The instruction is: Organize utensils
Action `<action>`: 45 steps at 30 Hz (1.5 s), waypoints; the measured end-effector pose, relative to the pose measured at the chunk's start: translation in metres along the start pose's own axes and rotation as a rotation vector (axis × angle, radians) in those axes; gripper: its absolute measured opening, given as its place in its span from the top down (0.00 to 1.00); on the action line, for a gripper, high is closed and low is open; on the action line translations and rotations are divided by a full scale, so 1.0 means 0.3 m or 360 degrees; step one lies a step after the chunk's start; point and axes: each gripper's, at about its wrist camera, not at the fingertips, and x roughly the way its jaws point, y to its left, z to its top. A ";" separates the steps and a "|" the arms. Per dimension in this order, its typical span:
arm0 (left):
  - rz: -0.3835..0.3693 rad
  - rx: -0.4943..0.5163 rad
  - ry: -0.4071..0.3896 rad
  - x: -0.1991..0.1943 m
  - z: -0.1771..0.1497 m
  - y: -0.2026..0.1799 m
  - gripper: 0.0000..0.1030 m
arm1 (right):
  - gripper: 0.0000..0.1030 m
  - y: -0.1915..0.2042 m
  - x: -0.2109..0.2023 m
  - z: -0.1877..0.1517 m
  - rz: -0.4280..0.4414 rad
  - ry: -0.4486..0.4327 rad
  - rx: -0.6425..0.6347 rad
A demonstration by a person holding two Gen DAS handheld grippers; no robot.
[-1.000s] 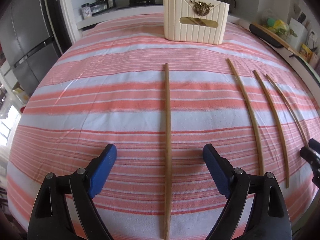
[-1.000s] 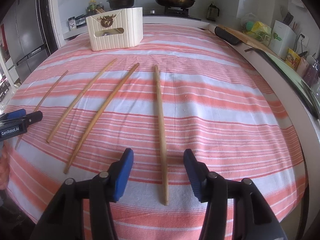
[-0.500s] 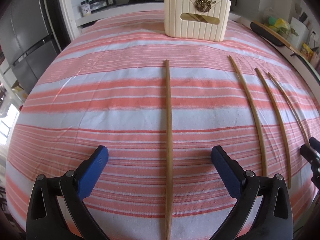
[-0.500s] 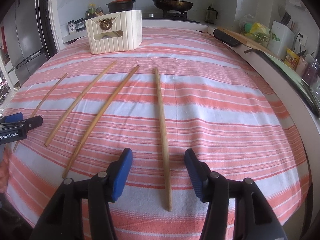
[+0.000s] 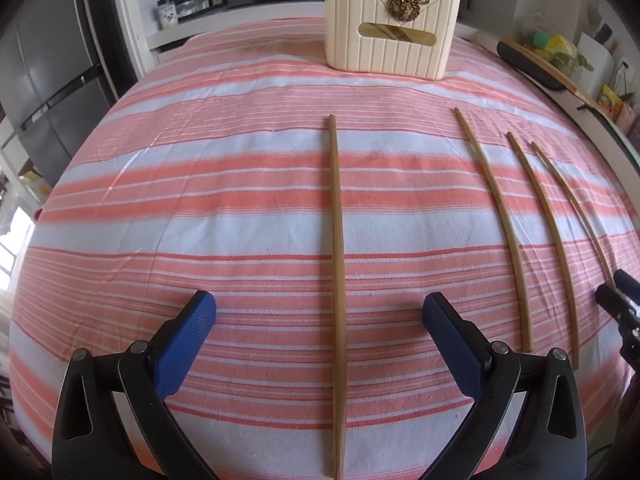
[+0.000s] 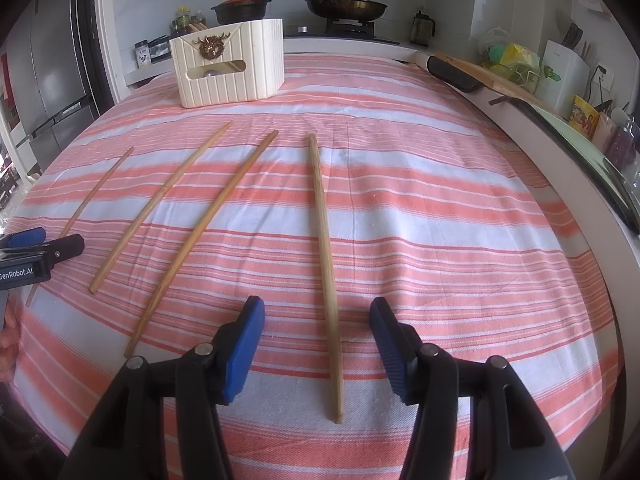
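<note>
1. My left gripper [image 5: 320,320] stood wide apart, nothing clamped. Its jaws had just been opening, and the leftmost chopstick [image 5: 336,280] lay between them, untouched by either pad.
2. That stick ran straight ahead of the left tool, near end below the jaws, far tip pointing at the cream holder [image 5: 390,36] at the far edge of the striped cloth [image 5: 160,200].
3. Right of the left tool: three more chopsticks, well apart from the first. Second chopstick [image 6: 160,204] and third chopstick [image 6: 204,236] lay left of my right gripper [image 6: 316,320], angled toward the holder.
4. Fourth chopstick [image 6: 326,272] sat between the right tool's jaws. Those stood roughly half apart, pads clear of the wood on both sides. Nothing held.
5. Handling call: thin wooden sticks, light and stiff, round enough to roll on cloth. Smooth finish, so probably slippery under a loose pinch.
6. Lying flat on soft cloth, little clearance beneath. Pads likely need to press down into the fabric to get around the stick.
7. Best hold, I judged: the thicker near half, jaws square across the stick. Off-centre grip would let the long end droop or swing.
8. Holder already had sticks poking out the top; the opening is narrow, so tip-first entry.
</note>
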 end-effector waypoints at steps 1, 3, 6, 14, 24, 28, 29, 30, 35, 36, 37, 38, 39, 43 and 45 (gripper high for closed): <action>-0.0003 0.0010 0.0005 -0.002 -0.003 0.000 0.01 | 0.46 0.001 0.000 0.000 0.0002 0.0002 0.0003; -0.0006 0.0033 0.0016 -0.005 -0.007 -0.004 0.01 | 0.45 0.002 0.002 0.006 0.0001 0.0023 -0.0001; -0.0026 0.0055 0.0016 -0.004 -0.009 -0.002 0.01 | 0.45 -0.003 0.008 0.021 0.0014 0.0075 -0.0008; -0.0203 0.0075 0.0088 -0.007 0.062 0.047 0.01 | 0.44 -0.093 0.011 0.093 0.0192 0.0186 0.0063; -0.0278 0.0198 0.0174 0.108 0.287 0.045 0.06 | 0.49 -0.067 0.197 0.298 0.0264 0.0406 -0.0126; -0.0211 0.0248 0.0225 0.179 0.320 0.025 0.17 | 0.56 -0.026 0.279 0.390 0.0209 0.0398 -0.0229; -0.0182 0.0259 0.0212 0.189 0.332 0.020 0.18 | 0.57 -0.020 0.299 0.414 0.0206 0.0388 -0.0242; -0.0163 0.0272 0.0210 0.200 0.343 0.014 0.19 | 0.61 -0.016 0.319 0.439 0.0204 0.0380 -0.0248; -0.0142 0.0301 0.0168 0.217 0.389 -0.015 0.62 | 0.90 -0.031 0.388 0.528 0.0172 0.0380 -0.0191; -0.0134 0.0318 0.0152 0.214 0.393 -0.022 0.72 | 0.92 -0.039 0.393 0.536 0.0178 0.0378 -0.0168; -0.0131 0.0332 0.0144 0.214 0.397 -0.027 0.93 | 0.93 -0.048 0.396 0.540 0.0200 0.0373 -0.0144; -0.0138 0.0321 0.0147 0.210 0.397 -0.022 0.95 | 0.93 -0.057 0.398 0.543 0.0223 0.0363 -0.0119; -0.0147 0.0294 0.0142 0.206 0.398 -0.016 0.96 | 0.93 -0.065 0.391 0.543 0.0245 0.0349 -0.0094; -0.0188 0.0218 0.0055 0.128 0.408 0.016 0.96 | 0.93 -0.102 0.286 0.547 0.0297 0.0217 -0.0011; -0.0214 0.0192 -0.0021 0.051 0.420 0.025 0.96 | 0.93 -0.111 0.197 0.562 0.0320 0.0121 0.0001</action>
